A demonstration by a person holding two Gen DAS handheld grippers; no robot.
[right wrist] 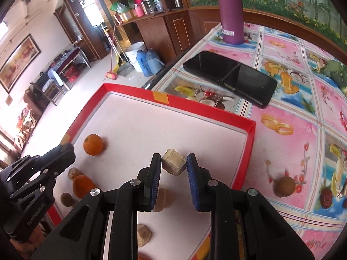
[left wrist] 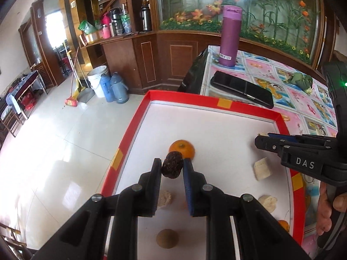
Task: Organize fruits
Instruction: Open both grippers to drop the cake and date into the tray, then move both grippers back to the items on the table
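My left gripper is shut on a dark round fruit and holds it over the red-rimmed white tray, just in front of an orange. My right gripper is shut on a tan block-shaped piece above the tray. In the right wrist view the left gripper is at the left, beside the orange. A second orange and a brown round fruit lie in the tray. Another brown fruit lies outside it on the cloth.
A black phone and a purple bottle stand beyond the tray on the flowered tablecloth. Pale chunks lie in the tray. A green leafy thing is at the far right. The tray overhangs the table's left edge above the floor.
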